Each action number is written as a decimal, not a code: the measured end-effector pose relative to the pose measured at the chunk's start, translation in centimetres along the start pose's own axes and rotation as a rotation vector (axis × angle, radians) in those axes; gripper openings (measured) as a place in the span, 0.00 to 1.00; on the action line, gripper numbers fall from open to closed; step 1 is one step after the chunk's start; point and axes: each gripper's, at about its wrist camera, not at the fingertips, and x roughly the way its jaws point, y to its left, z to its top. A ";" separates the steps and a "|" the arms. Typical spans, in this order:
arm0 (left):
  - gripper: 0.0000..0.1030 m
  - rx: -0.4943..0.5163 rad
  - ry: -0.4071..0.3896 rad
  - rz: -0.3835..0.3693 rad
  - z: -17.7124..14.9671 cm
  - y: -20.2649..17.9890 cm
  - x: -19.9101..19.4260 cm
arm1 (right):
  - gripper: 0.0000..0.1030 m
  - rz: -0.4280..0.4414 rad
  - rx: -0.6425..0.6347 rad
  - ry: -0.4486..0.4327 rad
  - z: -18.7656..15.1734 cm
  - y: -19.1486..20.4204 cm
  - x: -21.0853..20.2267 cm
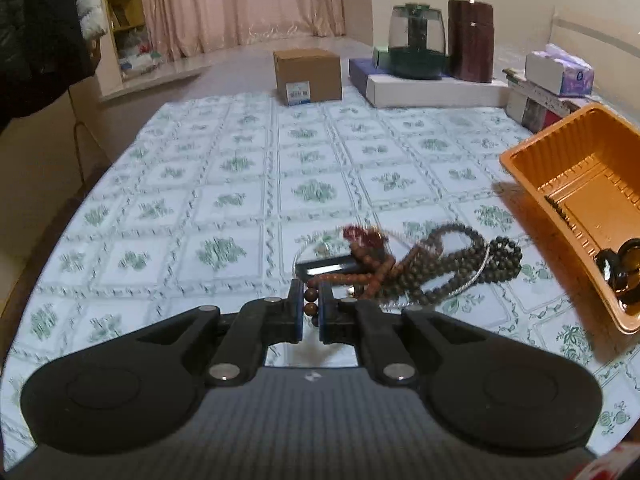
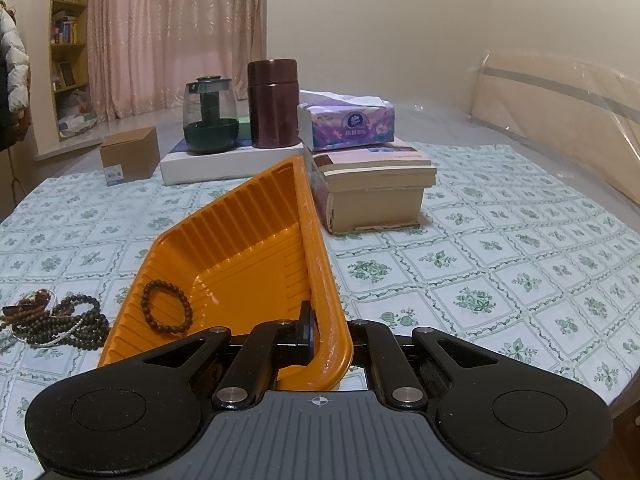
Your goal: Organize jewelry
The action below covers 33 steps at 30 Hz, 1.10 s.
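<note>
Gripping beads [image 1: 311, 307] and tray rim [image 2: 320, 276], tablecloth [image 1: 224, 184] beyond.

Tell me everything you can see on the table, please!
orange tray: one, tilted, right side
dark bead bracelet: one, inside tray
bead necklaces: several, brown and dark, piled mid-table
cardboard box: one, brown, far edge
glass kettle: one, green base, on white box
brown canister: one, beside kettle
tissue pack: one, purple, on books
books: stack, behind tray
left gripper: black, pinching reddish-brown beads
right gripper: black, clamping tray rim
</note>
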 end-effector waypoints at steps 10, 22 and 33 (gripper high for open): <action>0.06 0.069 -0.144 -0.042 5.9 -0.2 -3.5 | 0.06 -0.001 -0.002 -0.007 0.2 0.3 -0.2; 0.06 0.156 -0.259 -0.102 11.8 -1.6 -7.3 | 0.06 0.006 -0.005 -0.016 0.4 0.6 -0.5; 0.06 0.208 -0.333 -0.226 15.6 -5.6 -10.2 | 0.07 0.014 -0.008 -0.027 0.8 0.9 -0.6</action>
